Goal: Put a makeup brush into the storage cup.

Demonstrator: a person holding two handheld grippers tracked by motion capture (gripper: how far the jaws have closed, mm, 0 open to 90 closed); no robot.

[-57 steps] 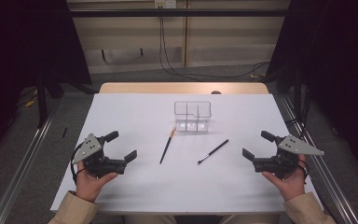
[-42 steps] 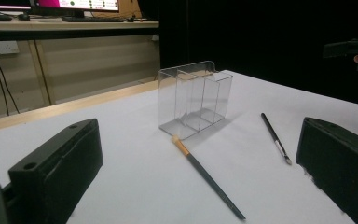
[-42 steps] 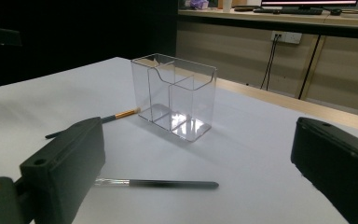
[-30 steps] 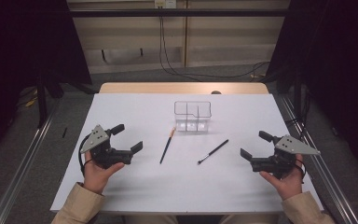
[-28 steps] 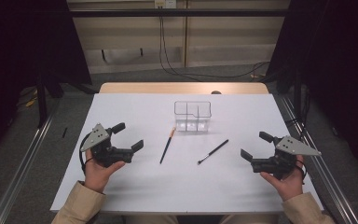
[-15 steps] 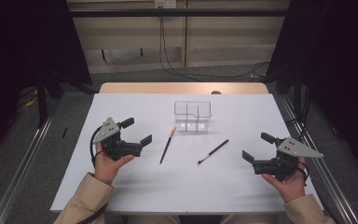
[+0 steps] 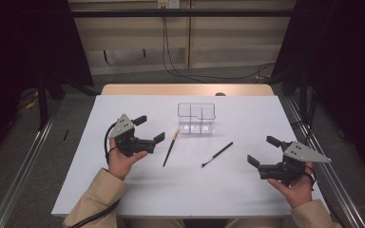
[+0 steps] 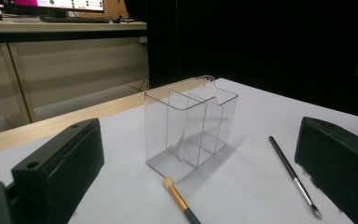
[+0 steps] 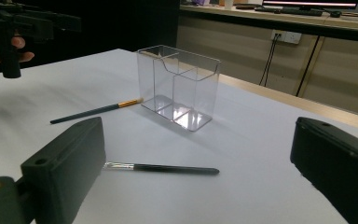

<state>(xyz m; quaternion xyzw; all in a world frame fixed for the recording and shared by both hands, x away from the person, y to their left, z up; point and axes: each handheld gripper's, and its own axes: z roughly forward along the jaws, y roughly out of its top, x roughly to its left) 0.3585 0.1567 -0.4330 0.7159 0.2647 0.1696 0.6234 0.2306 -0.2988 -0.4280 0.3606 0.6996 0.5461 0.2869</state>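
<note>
Two hand-held grippers hover over a white table (image 7: 123, 190) near two brushes.
Left gripper (image 7: 153, 128), jaws wide, empty, sits just left of the gold-banded brush (image 7: 170, 148) touching the clear organizer (image 7: 196, 118); right gripper (image 7: 262, 150), also wide, empty, is right of the black brush (image 7: 217, 154).

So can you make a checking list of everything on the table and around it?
Surface: white table, with a wooden edge at the far side.
Job's things: clear divided organizer upright, nothing seen inside; gold-banded brush lying with its tip by the organizer's front; dark brush lying apart, to its right.
Clutter: nothing seen.
Grippers: left gripper open, raised, aimed toward the gold-banded brush; right gripper open, holding nothing.
Cables: black cable looping from the left gripper; cords hanging down the far wall.
Surroundings: dark curtains both sides, grey floor, metal rails.
</note>
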